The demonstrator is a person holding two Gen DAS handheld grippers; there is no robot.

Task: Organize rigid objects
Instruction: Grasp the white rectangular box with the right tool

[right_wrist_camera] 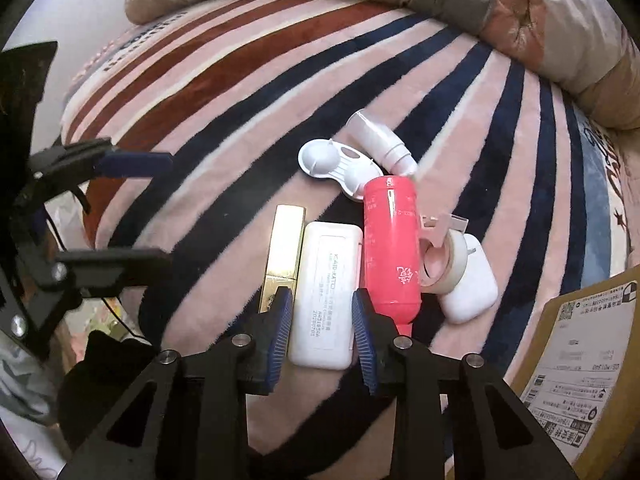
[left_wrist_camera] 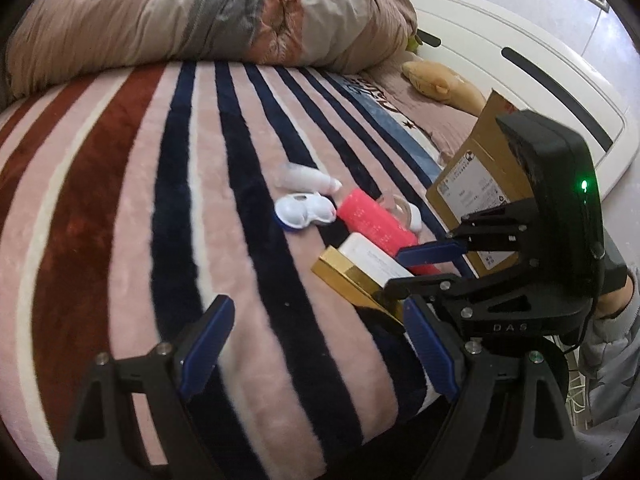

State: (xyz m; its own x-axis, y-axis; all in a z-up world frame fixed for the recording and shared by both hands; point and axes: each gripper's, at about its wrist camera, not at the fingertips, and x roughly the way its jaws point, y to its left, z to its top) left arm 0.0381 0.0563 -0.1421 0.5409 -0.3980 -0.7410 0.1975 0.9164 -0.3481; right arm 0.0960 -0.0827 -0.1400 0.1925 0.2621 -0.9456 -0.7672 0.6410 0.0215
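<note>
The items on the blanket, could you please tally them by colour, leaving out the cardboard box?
White: 5 (flat case, lens case, small bottle, tape roll, earbud case)
Pink: 1 (pink bottle)
Gold: 1 (gold box)
Total: 7

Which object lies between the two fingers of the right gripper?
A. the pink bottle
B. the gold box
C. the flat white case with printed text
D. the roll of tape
C: in the right wrist view the right gripper has a blue finger on either side of the flat white case, while the gold box and pink bottle lie outside them.
</note>
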